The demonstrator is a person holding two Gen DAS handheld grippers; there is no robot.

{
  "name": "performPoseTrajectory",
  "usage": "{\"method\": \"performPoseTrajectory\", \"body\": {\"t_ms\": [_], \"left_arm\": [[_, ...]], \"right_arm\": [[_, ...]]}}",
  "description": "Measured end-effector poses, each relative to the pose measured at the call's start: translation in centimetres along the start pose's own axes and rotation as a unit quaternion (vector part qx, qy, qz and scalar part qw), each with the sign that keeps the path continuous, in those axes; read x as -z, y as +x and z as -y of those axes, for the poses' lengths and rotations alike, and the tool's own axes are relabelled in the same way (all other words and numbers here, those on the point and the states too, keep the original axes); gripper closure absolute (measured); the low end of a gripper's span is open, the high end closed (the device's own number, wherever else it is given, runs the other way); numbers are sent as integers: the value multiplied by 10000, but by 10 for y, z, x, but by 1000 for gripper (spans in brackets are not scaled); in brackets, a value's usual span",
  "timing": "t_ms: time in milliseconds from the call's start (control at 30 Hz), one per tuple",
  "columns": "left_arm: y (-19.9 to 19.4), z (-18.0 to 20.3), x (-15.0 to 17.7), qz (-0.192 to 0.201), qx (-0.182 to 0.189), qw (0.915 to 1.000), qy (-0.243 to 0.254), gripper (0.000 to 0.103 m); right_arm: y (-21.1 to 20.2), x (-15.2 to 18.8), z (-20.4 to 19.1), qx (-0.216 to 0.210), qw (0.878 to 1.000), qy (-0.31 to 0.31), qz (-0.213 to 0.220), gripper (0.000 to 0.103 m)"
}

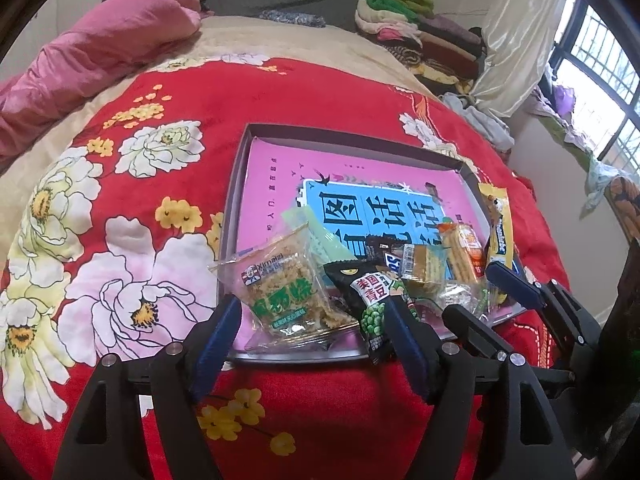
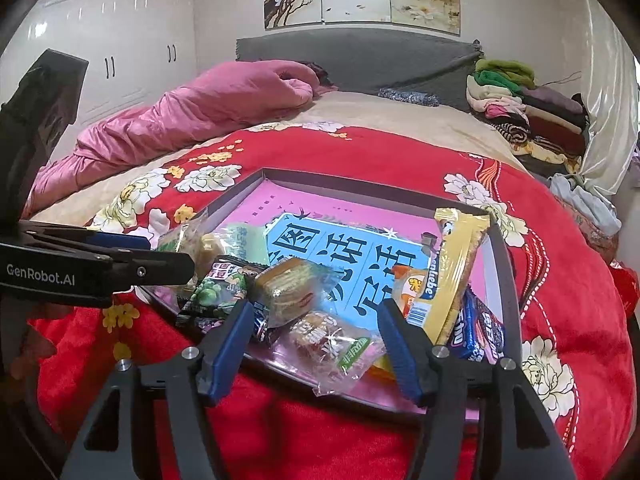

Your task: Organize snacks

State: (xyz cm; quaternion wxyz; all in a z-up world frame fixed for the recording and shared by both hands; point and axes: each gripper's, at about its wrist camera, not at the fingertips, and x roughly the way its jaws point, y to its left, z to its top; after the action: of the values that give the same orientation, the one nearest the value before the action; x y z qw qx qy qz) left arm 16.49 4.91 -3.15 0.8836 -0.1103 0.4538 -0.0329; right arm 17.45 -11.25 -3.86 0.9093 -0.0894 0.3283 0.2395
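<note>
A shallow grey box (image 1: 236, 184) with a pink and blue printed bottom lies on the red flowered bedspread; it also shows in the right wrist view (image 2: 500, 248). Several snack packs lie along its near edge: a clear rice-cracker pack (image 1: 288, 292), a black green-pea pack (image 1: 372, 304), a wafer pack (image 2: 288, 292), a clear candy pack (image 2: 332, 340), a yellow bar (image 2: 452, 272) and a blue cookie pack (image 2: 484, 332). My left gripper (image 1: 312, 312) is open, its fingers on either side of the rice-cracker pack. My right gripper (image 2: 316, 320) is open over the candy pack.
The box sits on a bed with a red flowered blanket (image 1: 120, 200). A pink quilt (image 2: 180, 120) lies at the far left, folded clothes (image 2: 520, 104) at the far right by the grey headboard. A window (image 1: 600, 80) is on the right.
</note>
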Motion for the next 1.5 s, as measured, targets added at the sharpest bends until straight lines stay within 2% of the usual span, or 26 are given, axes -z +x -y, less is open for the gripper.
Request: {"method": "performPoseTrajectory", "body": {"t_ms": [67, 567, 1133, 1500], "left_arm": [[-2, 1, 0, 49, -53, 10000, 16, 23], [-6, 2, 2, 119, -134, 9998, 43, 22], [-27, 5, 5, 340, -224, 9992, 41, 22], [-31, 9, 12, 289, -235, 9993, 66, 22]], "right_arm": [[0, 0, 0, -18, 10000, 5, -5, 36], [-1, 0, -1, -17, 10000, 10, -6, 33], [-15, -3, 1, -3, 9996, 154, 247, 23], [-27, -3, 9, 151, 9986, 361, 352, 19]]}}
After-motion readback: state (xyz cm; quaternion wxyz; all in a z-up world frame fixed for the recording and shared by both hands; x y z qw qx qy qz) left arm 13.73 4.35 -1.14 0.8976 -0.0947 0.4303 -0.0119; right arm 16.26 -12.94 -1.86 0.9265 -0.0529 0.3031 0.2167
